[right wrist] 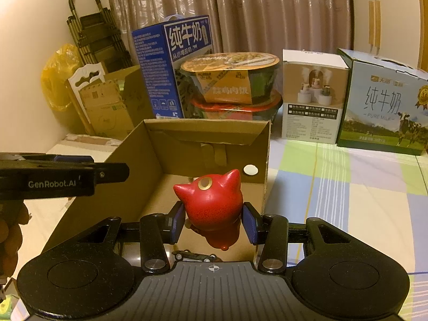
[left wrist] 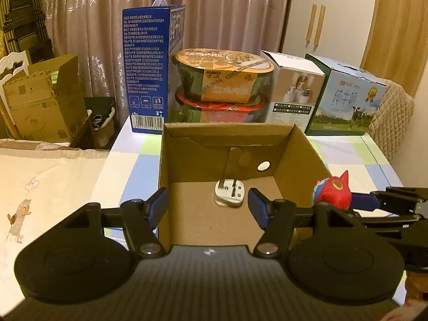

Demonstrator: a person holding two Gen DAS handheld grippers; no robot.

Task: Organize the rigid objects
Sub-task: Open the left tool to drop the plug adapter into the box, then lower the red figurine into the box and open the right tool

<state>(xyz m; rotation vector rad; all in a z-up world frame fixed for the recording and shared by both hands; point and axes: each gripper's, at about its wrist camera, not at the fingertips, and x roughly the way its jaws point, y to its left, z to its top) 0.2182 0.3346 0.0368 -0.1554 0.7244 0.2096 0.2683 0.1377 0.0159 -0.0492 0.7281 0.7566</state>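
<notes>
Curtains hung behind a checked table (right wrist: 347, 187) holding my cardboard box (left wrist: 307, 160). 1 plug (left wrist: 229, 191) lay inside; my right claw (right wrist: 214, 223) clasped a red toy (right wrist: 211, 203) over it, my left claw (left wrist: 207, 208) gaped empty.

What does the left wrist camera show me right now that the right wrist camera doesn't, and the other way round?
Only the left wrist view shows the white plug lying on the floor of the cardboard box, framed by the open, empty left gripper. Only the right wrist view shows a small dark toy car at the box's near end, below the right gripper. Both show the red figurine clamped in the right gripper over the box, and the food packages lined up behind it.
</notes>
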